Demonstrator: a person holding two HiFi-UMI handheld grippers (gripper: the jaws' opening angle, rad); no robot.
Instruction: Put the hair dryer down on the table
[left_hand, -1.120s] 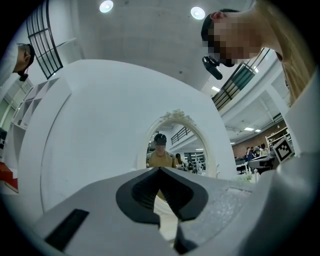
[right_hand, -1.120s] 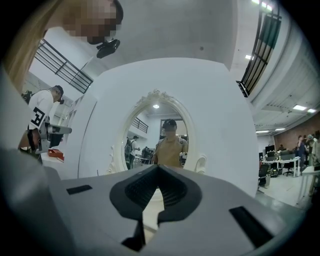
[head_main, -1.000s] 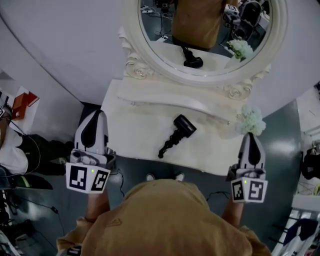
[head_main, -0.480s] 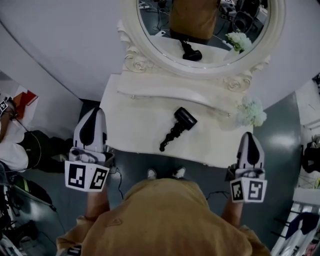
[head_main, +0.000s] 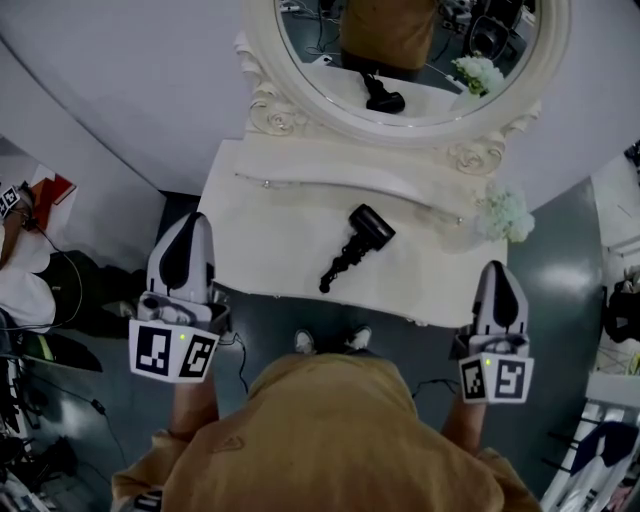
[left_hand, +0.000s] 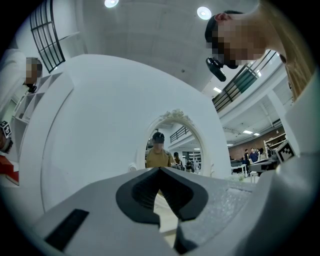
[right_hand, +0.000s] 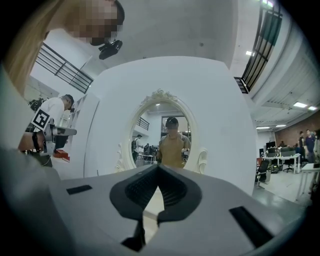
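The white dressing table (head_main: 270, 230) stands under its oval mirror (head_main: 320, 75), the left gripper (head_main: 189, 224) and right gripper (head_main: 497, 268) hang closed and empty off its near corners, and the black hair dryer (head_main: 358, 245) lies mid-table, touched by neither.

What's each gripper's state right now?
Left gripper: jaws shut, holding nothing.
Right gripper: jaws shut, holding nothing.
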